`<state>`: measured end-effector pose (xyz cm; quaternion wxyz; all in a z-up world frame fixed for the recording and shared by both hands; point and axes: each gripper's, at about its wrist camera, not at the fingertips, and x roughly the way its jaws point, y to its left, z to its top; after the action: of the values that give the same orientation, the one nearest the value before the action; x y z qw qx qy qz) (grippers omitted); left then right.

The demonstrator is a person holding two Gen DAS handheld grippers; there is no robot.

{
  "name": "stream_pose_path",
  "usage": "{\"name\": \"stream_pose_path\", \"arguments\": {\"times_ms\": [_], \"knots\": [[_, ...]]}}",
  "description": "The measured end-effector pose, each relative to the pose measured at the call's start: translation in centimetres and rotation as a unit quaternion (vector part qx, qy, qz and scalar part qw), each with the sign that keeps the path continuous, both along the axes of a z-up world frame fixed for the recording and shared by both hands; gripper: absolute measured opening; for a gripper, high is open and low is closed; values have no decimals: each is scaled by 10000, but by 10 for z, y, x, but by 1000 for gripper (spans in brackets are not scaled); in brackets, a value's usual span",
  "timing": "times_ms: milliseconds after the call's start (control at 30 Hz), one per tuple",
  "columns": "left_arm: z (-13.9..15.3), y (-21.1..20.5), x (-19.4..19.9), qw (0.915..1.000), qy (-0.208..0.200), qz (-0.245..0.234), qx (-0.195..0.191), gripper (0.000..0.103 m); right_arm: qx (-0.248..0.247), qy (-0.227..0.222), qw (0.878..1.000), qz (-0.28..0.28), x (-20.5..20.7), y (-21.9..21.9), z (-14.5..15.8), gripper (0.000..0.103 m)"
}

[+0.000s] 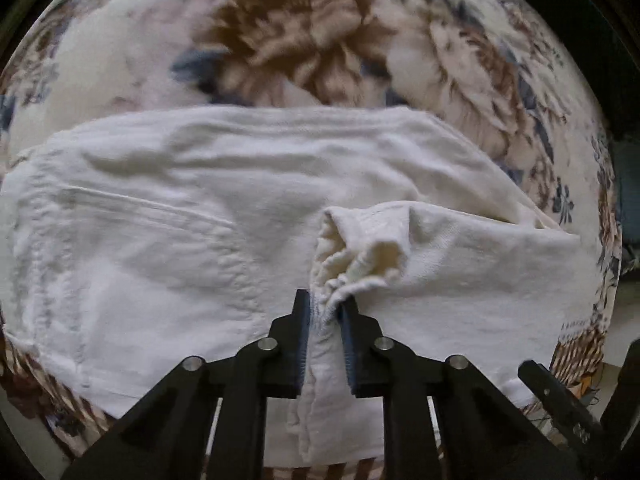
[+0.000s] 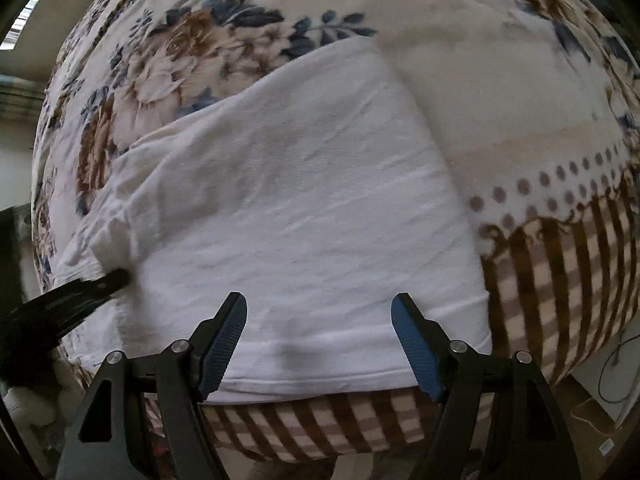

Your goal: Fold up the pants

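White pants (image 1: 160,216) on floral blanket (image 1: 304,40) | left gripper (image 1: 325,308) pinching hem | right gripper (image 2: 319,308) spread

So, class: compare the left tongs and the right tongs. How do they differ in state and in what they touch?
The left tongs are shut, pinching a bunched edge of the white pants; the right tongs are open and hold nothing, spread above the pants' flat part. Both have black arms and blue ribbed pads.

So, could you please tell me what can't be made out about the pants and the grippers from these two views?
- Left wrist view: the fabric inside the left gripper is bunched, so which part of the pants it pinches is unclear.
- Left wrist view: the pants' left end is cut off by the fisheye edge.
- Right wrist view: the left gripper shows only as a dark blur at the left edge.
- Right wrist view: the open right gripper hangs over the pants; contact is unclear.
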<state>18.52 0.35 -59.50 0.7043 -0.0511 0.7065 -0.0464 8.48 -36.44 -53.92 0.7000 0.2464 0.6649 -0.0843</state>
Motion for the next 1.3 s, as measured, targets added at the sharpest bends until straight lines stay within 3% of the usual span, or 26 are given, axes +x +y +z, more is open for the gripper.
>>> {"name": "stream_pose_path", "arguments": {"times_ms": [233, 367, 400, 433, 500, 567, 700, 833, 933, 1000, 1033, 1133, 1200, 1267, 1300], "knots": [[-21, 5, -6, 9997, 225, 88, 99, 16, -343, 276, 9983, 378, 15, 14, -9, 77], [-8, 25, -4, 9990, 218, 303, -250, 27, -553, 414, 9960, 574, 23, 21, -6, 77], [-1, 30, -6, 9991, 154, 333, -205, 36, -621, 434, 9951, 635, 25, 25, -5, 77], [3, 34, -7, 9993, 105, 328, -108, 63, -758, 483, 9933, 728, 28, 29, -5, 77], [12, 42, -13, 9995, -65, 300, 109, 98, -998, 537, 9897, 878, 35, 41, -6, 82], [18, 49, -19, 9988, -162, 416, 181, 99, -1011, 538, 9886, 976, 37, 51, -5, 92], [26, 87, -34, 9956, -179, 920, -69, 99, -1214, 442, 9842, 1213, 46, 83, 4, 92], [35, 120, -51, 9903, -381, 1336, 2, 99, -1339, 288, 9795, 1474, 46, 113, 16, 92], [29, 156, -63, 9811, -334, 1906, -37, 99, -1256, 208, 9792, 1578, 49, 134, 20, 92], [24, 181, -77, 9663, -300, 2543, -267, 99, -1126, 163, 9808, 1585, 58, 154, 16, 92], [19, 202, -89, 9487, -312, 3105, -505, 98, -1068, 146, 9813, 1596, 59, 161, 15, 92], [6, 236, -115, 9057, -434, 4130, -847, 90, -1044, 191, 9789, 1747, 68, 187, 7, 92], [-18, 250, -120, 8852, -408, 4410, -1422, 79, -992, 273, 9773, 1853, 73, 204, -3, 92], [-29, 260, -124, 8702, -592, 4590, -1688, 75, -936, 353, 9764, 1917, 77, 216, -12, 92], [-32, 265, -124, 8648, -743, 4633, -1785, 58, -912, 375, 9763, 1927, 82, 220, -19, 92]]}}
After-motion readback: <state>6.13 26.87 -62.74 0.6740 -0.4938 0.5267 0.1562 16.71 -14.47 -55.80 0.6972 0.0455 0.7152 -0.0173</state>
